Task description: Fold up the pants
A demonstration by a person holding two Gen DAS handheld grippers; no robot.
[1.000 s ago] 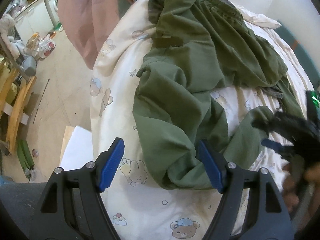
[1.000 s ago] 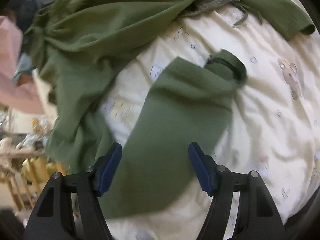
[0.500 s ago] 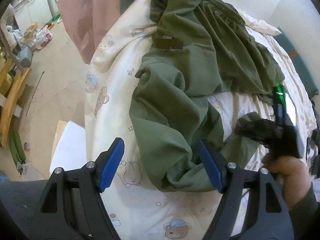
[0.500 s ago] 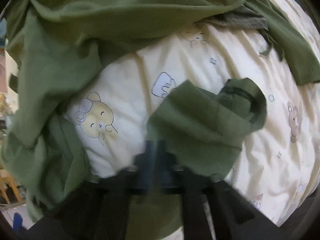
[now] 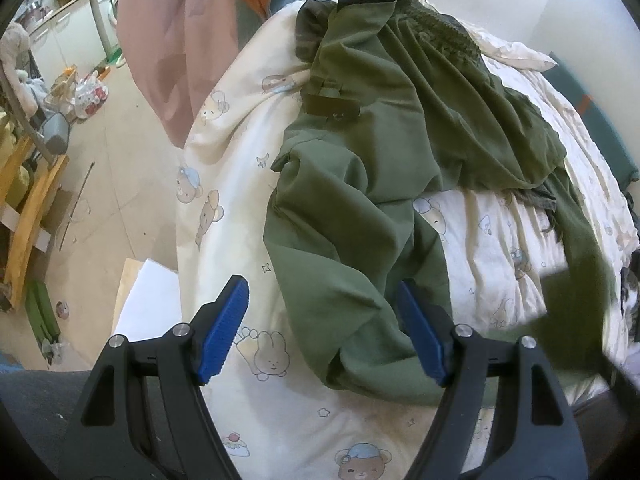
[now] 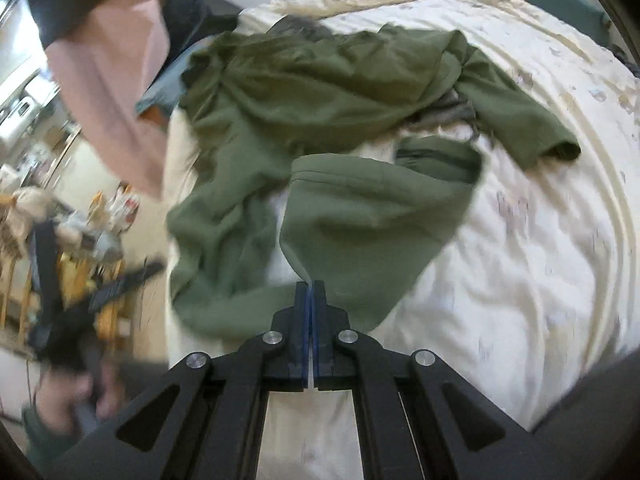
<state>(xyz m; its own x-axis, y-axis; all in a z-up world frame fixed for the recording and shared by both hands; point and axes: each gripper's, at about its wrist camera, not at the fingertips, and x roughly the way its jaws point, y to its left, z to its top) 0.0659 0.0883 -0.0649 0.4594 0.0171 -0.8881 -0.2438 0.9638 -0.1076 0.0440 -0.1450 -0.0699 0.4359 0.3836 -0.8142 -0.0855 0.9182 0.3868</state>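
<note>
L gripper (image 5: 322, 330) hovers w/ jaws spread wide, nothing pinched; one leg's hem lies under and between its blue pads (image 5: 222, 330). Olive pants (image 5: 384, 152) sprawl rumpled on the bear-print duvet (image 5: 236, 184), waistband at 12 o'clock, legs trailing to 6 and 4. R gripper (image 6: 309, 300) is clamped tight on the other leg's hem (image 6: 372, 216), fabric lifted off the duvet.

You have one pair of olive-green pants (image 5: 360, 208) with two legs, two grippers in view, the left gripper (image 5: 324, 330) and the right gripper (image 6: 309, 298), one cream bear-print duvet (image 5: 240, 184), and one pink curtain (image 5: 168, 40).
</note>
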